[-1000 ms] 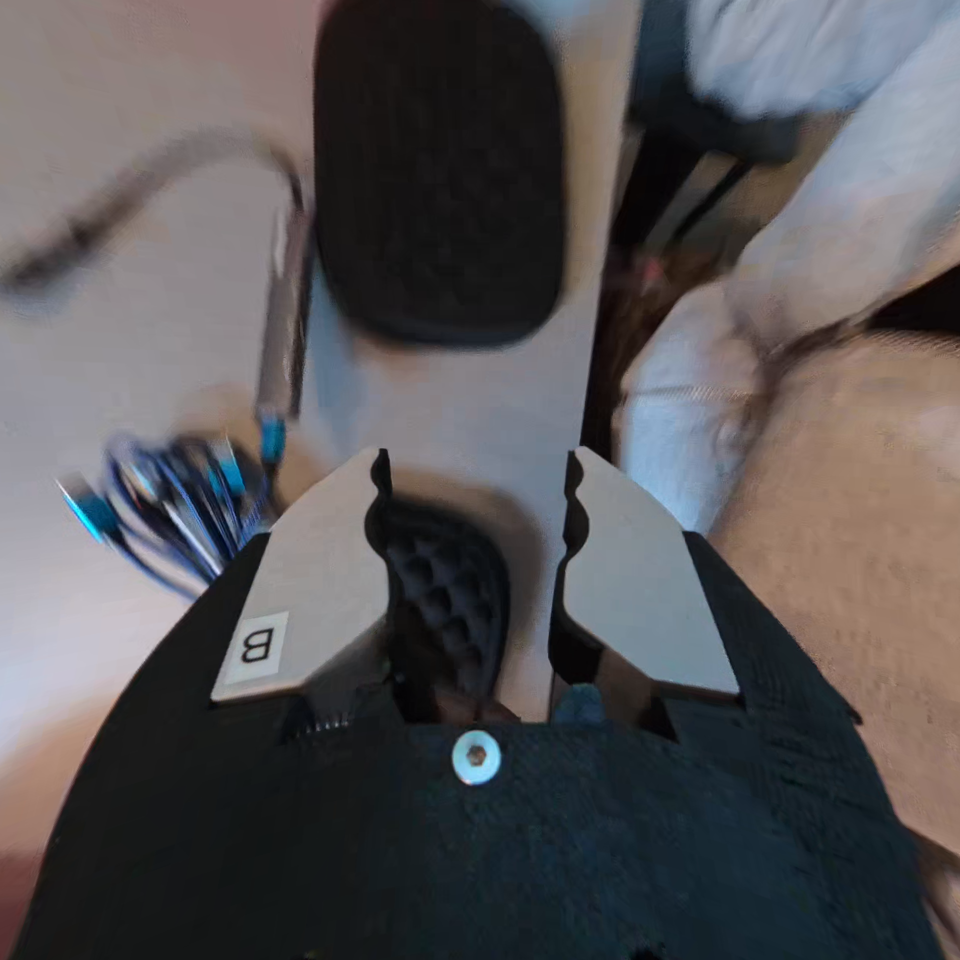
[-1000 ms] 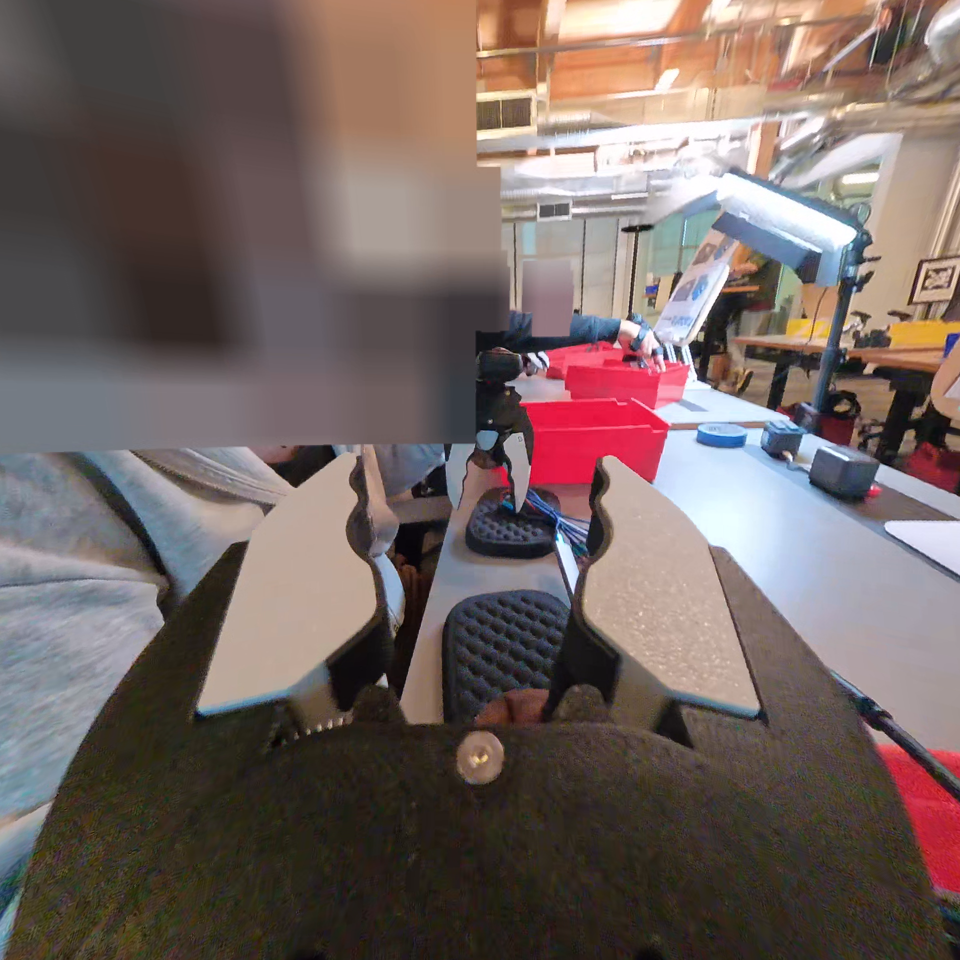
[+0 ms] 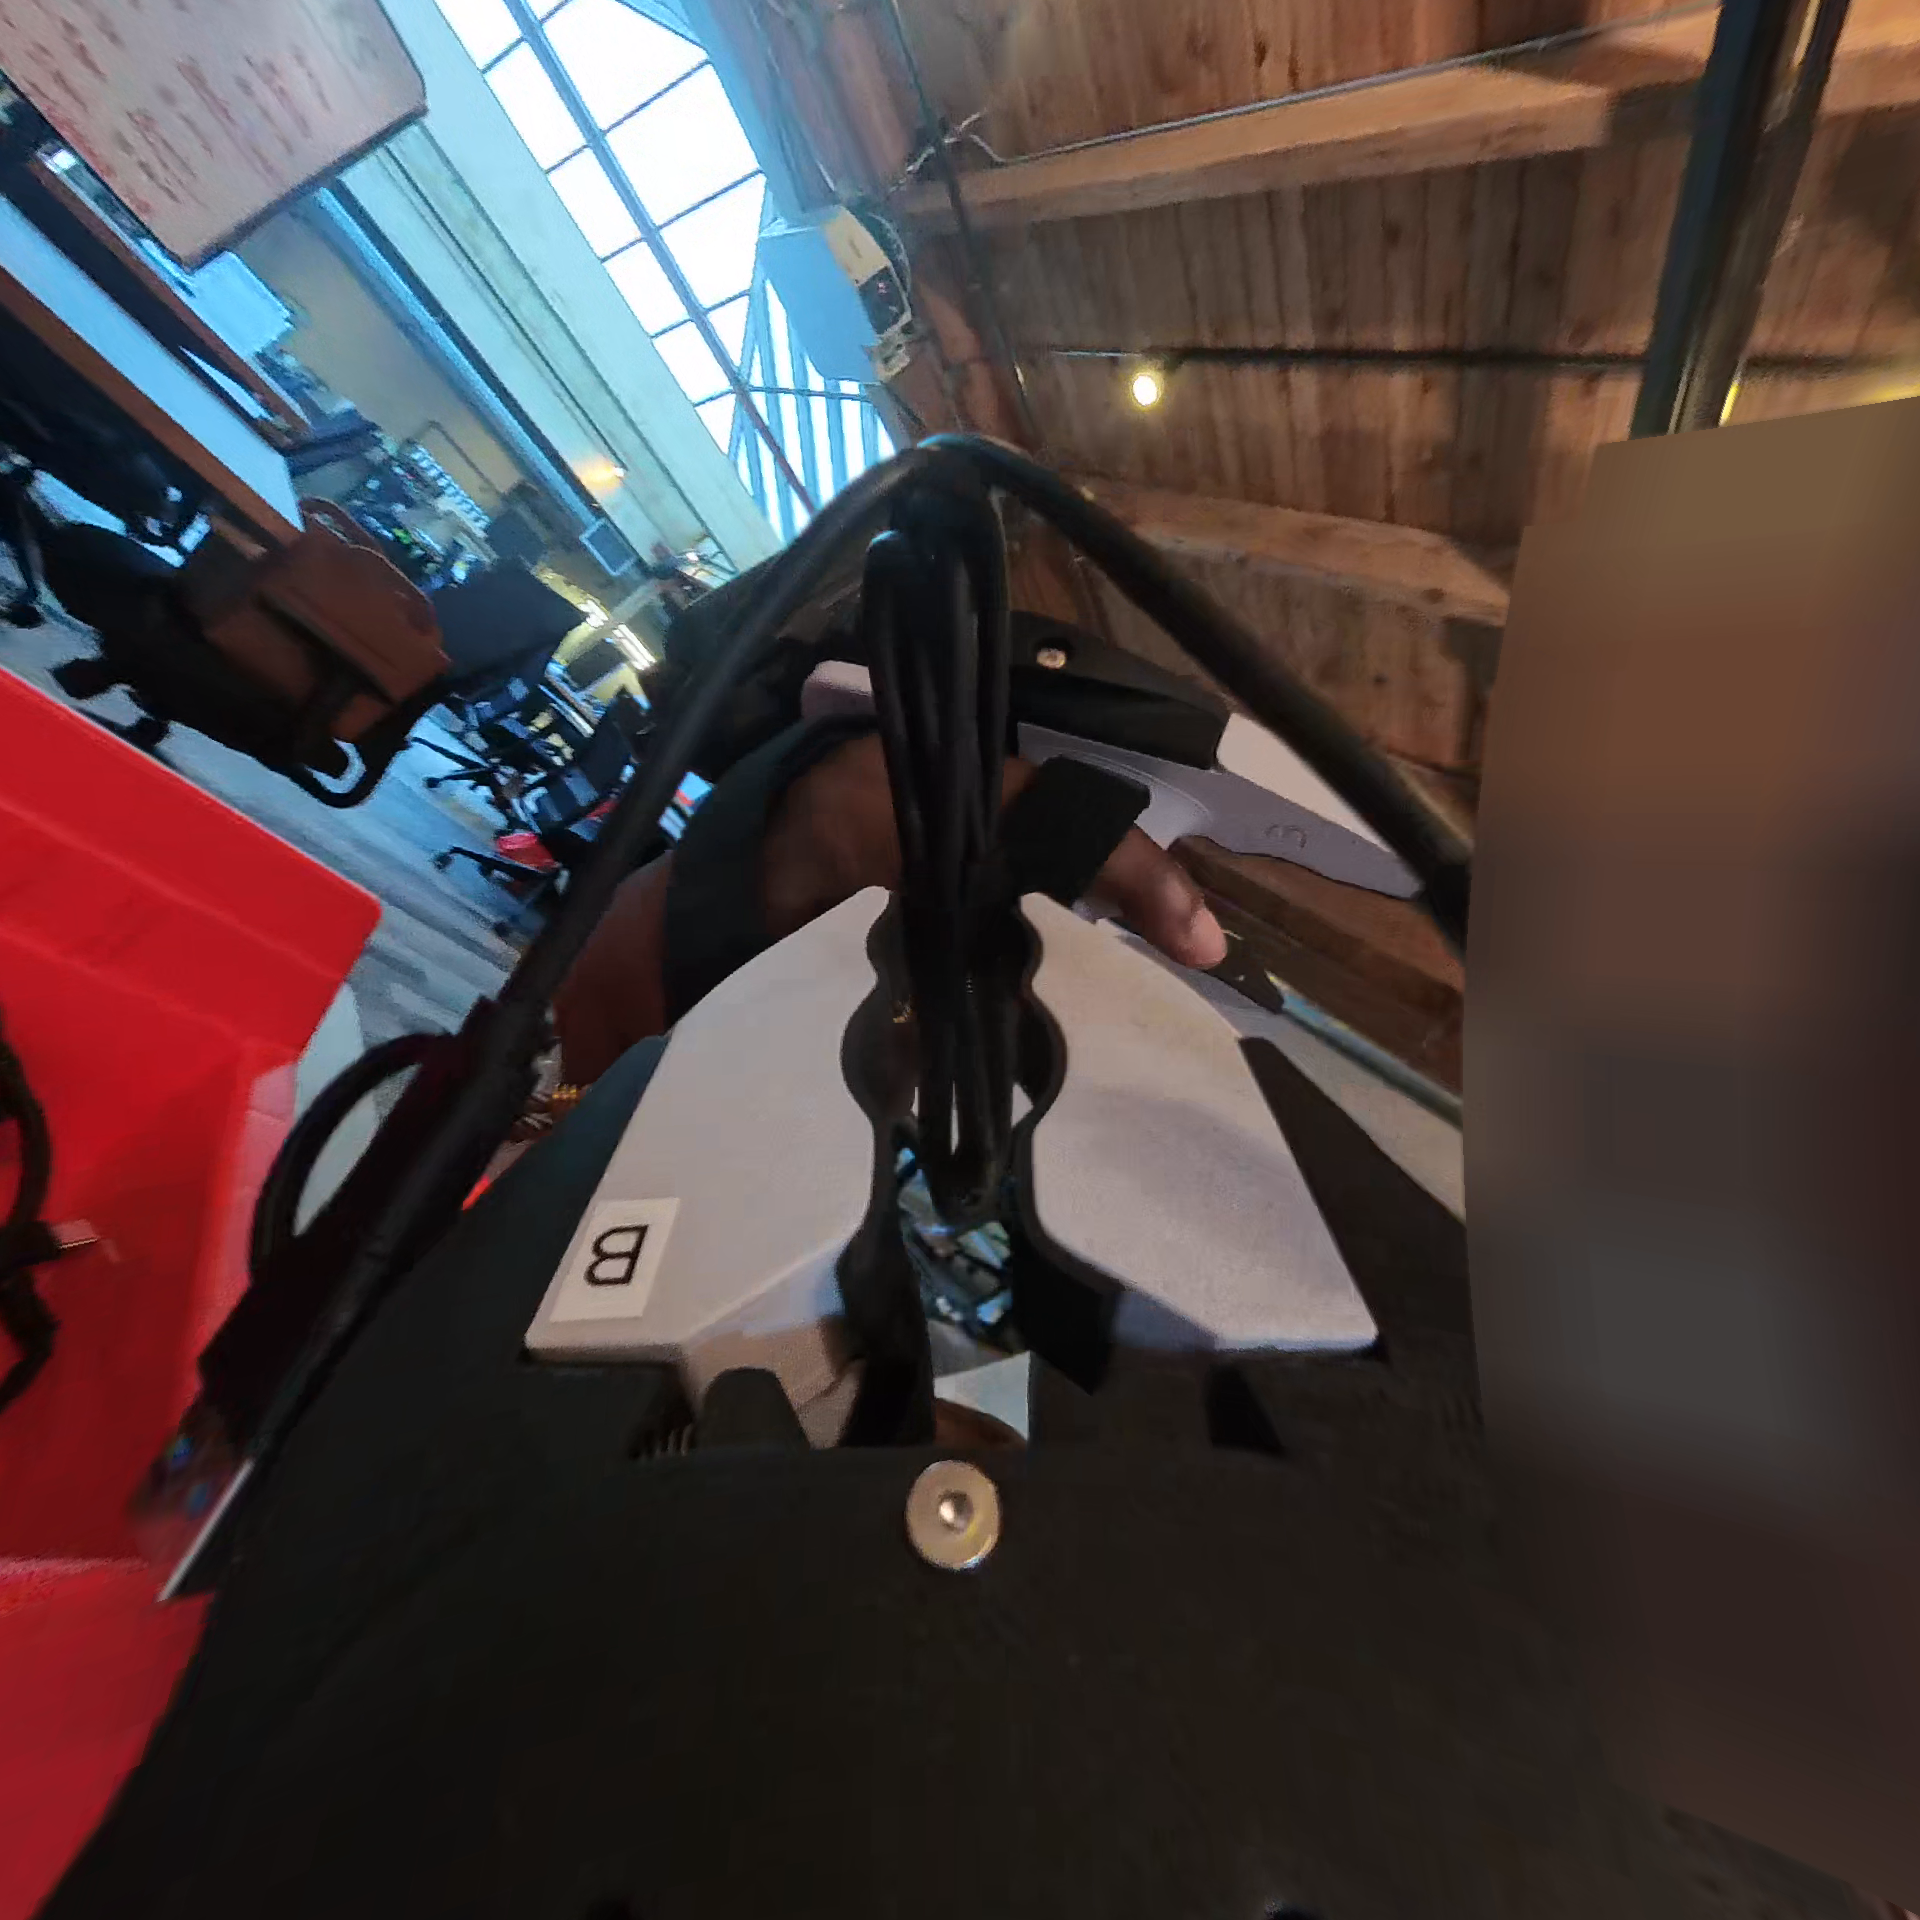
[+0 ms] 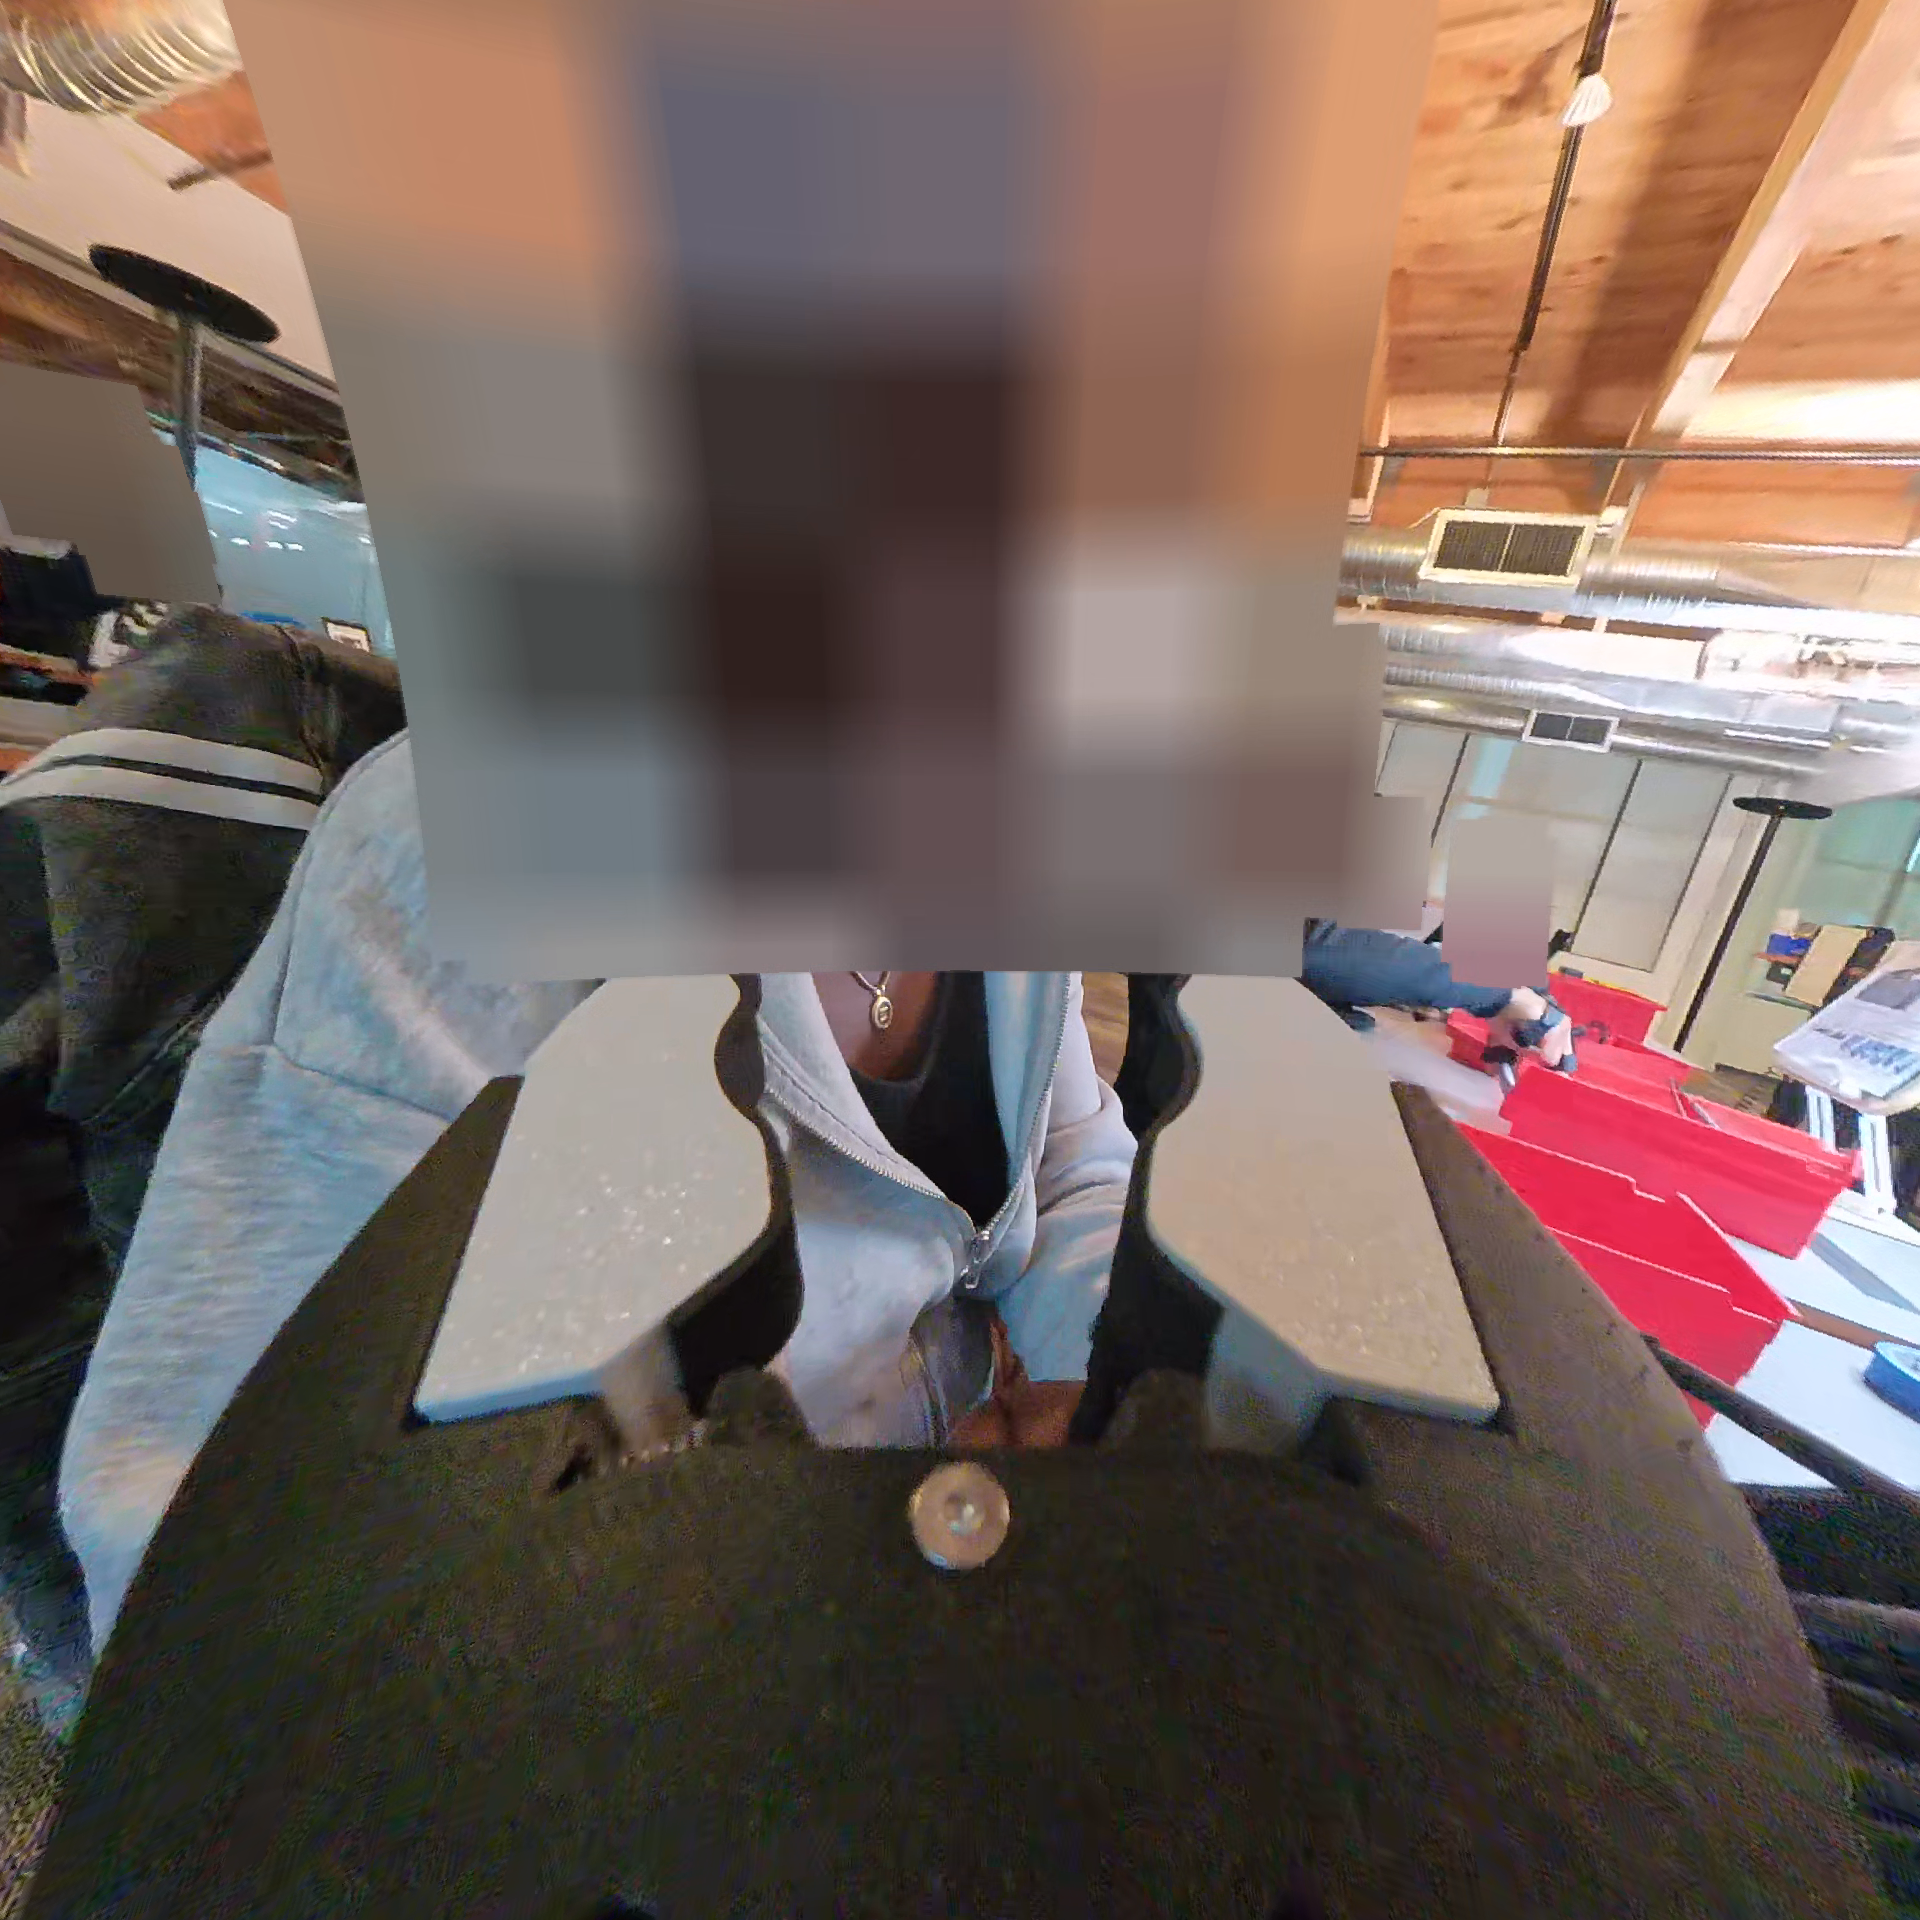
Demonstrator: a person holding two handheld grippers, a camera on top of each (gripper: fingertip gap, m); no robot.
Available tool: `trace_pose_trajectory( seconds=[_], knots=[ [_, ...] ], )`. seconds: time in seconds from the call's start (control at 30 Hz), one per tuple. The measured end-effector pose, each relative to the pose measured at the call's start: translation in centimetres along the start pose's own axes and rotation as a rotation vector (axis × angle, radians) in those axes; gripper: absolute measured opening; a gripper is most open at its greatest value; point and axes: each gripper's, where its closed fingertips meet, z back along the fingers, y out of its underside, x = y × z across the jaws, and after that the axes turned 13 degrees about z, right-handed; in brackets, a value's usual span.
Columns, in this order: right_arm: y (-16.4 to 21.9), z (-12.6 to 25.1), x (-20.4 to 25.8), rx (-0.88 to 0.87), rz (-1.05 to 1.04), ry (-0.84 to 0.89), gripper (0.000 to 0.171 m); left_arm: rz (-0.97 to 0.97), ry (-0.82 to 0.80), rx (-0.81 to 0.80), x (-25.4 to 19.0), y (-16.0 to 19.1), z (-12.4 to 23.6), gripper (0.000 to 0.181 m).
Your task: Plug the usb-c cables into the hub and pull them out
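My left gripper points up toward the ceiling and is shut on a bundle of black cables, which runs up between its fingers. A thicker black cable loops over the bundle's top and hangs down to the left, ending at a blurred grey hub. Behind the bundle, a person's hand holds the other gripper. My right gripper is open and empty in the right wrist view. It faces the person's grey zip hoodie. No cable or hub shows in that view.
A red bin is close on the left in the left wrist view. Several red bins stand on a grey table at the right of the right wrist view, with a blue tape roll. Another person works farther back.
My left gripper was open over the table and black pads; now it is raised, tilted upward and shut on the cable bundle. My right gripper swung from the table toward the person's torso.
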Motion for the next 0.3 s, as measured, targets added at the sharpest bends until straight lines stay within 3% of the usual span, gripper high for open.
trace_pose_trajectory(
  seconds=[0.03,0.3],
  knots=[
    [0.2,-0.2,-0.1,0.021,0.01,0.009,0.076,-0.019,-0.009,-0.004,-0.1,0.0,0.2,0.018],
    [0.3,-1.5,1.0,0.148,0.097,0.023,0.073,-0.178,-0.111,0.017,-1.6,0.7,-0.2,0.017]
  ],
)
